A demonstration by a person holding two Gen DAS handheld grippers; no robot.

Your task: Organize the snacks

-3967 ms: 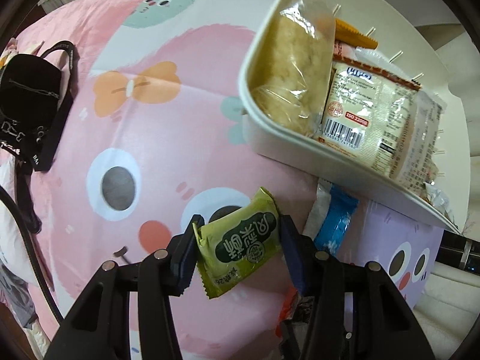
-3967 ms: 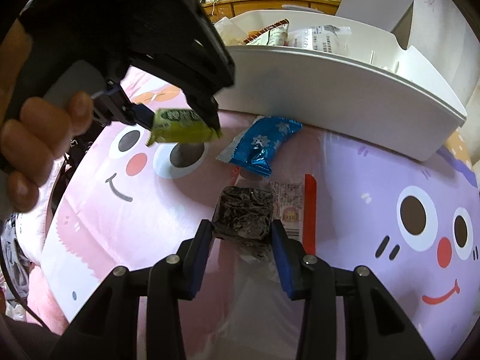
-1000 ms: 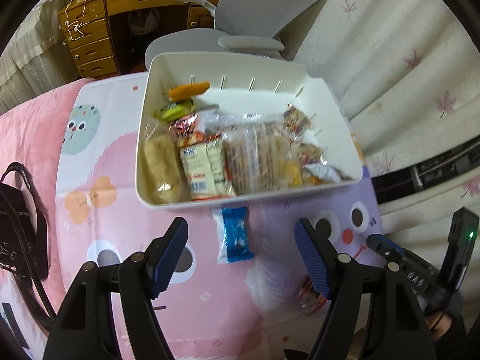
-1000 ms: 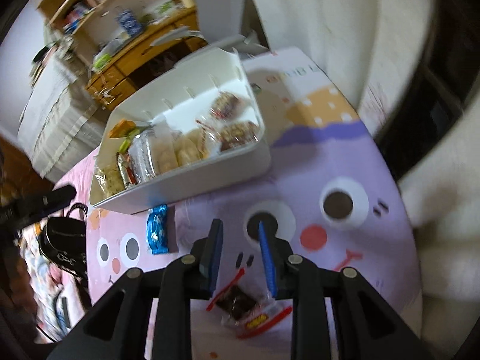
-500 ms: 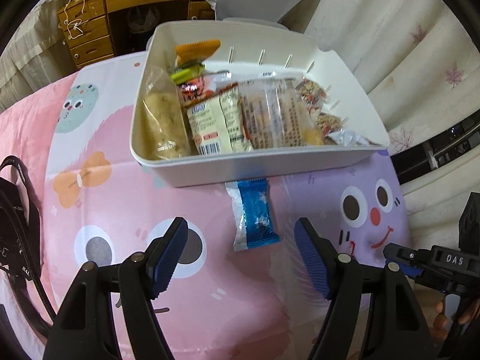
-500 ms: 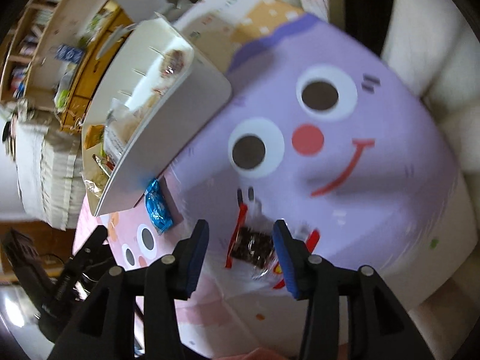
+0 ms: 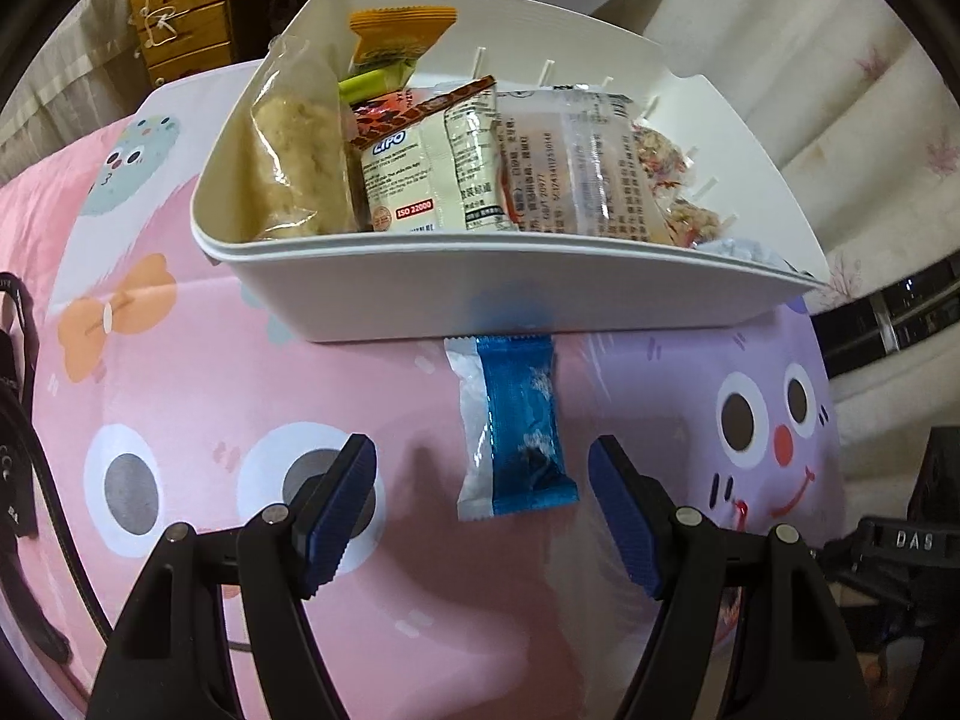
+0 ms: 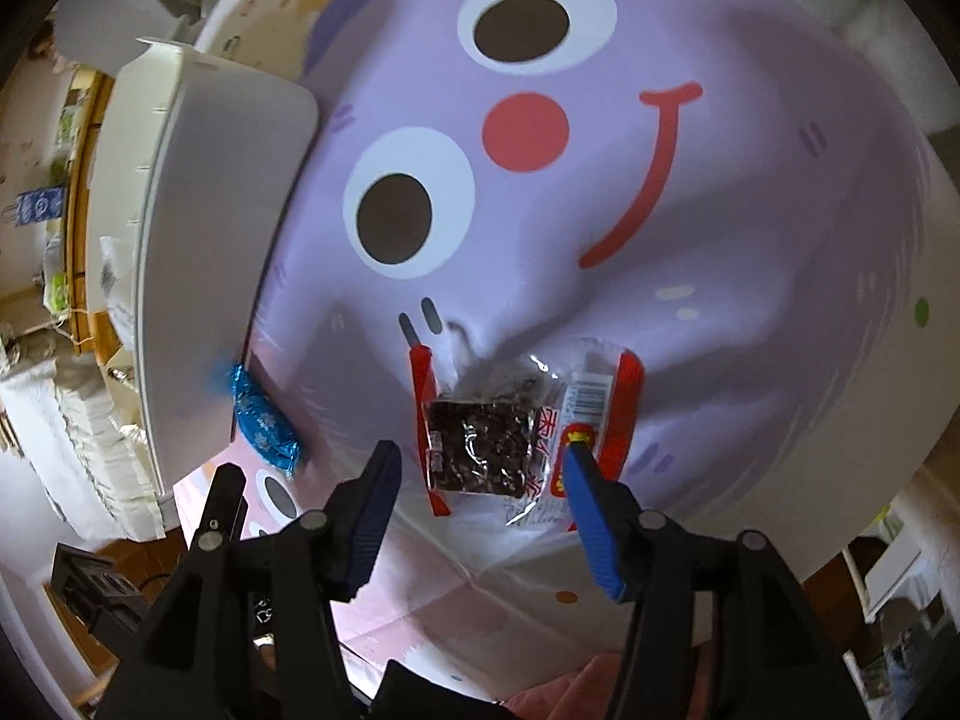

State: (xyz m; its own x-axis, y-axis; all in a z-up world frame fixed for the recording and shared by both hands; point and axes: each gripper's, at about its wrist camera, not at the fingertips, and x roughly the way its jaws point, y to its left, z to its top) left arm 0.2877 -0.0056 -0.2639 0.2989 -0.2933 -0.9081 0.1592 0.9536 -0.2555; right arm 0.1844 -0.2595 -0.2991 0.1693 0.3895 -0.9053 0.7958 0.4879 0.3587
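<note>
- The left gripper [image 7: 483,501], w/ black arms and blue ribbed pads, is seen much lower and nearer to the bed cover than a second ago; its jaws are kept wide and nothing is held
- The blue foil snack packet w/ white edge [image 7: 516,426] is now framed between the left pads, lying flat on the pink cartoon-print bed cover [image 7: 198,384], its top end just at the wall of the white plastic storage bin [image 7: 510,300]; no pad touches it
- The right gripper [image 8: 477,474] was nearly closed a second ago; its jaws are opening now, and the view has been rolled strongly
- The clear packet w/ red edges and a dark block inside [image 8: 498,438] is now lying between the right pads on the purple part of the cover, not pressed by them
- The green packet carried some seconds ago is no longer in the left jaws; a green wrapper [image 7: 372,84] is seen in the bin among other snacks, prob. the same one
- Judgement: both tools are lined up for the last 2 loose packets; closing on each and lifting to the bin is prob. next
</note>
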